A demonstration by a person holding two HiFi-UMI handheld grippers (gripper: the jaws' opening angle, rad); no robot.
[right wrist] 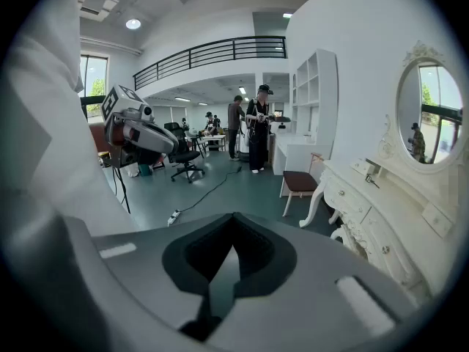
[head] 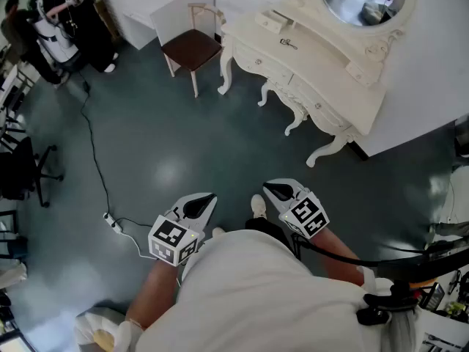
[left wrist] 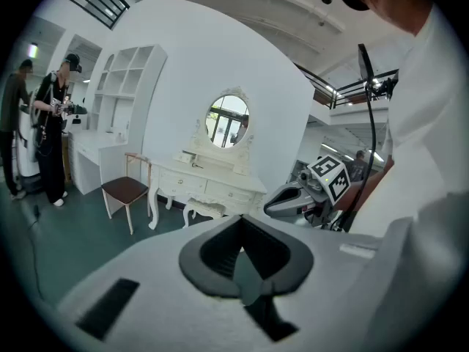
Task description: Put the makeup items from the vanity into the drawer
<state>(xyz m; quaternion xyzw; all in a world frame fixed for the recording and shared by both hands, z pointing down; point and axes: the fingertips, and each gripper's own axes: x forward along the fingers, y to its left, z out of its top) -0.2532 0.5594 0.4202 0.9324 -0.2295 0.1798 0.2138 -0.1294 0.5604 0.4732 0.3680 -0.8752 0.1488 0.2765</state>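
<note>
Bright ceiling lighting, fisheye-warped gripper views

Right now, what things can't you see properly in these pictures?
- Head view: the small dark item on the vanity is too small to name.
- Head view: the mirror is cut off by the top edge.
- All views: the drawers are closed, so their insides are hidden.
- Right gripper view: the vanity's near end is cut off by the picture's round edge.
</note>
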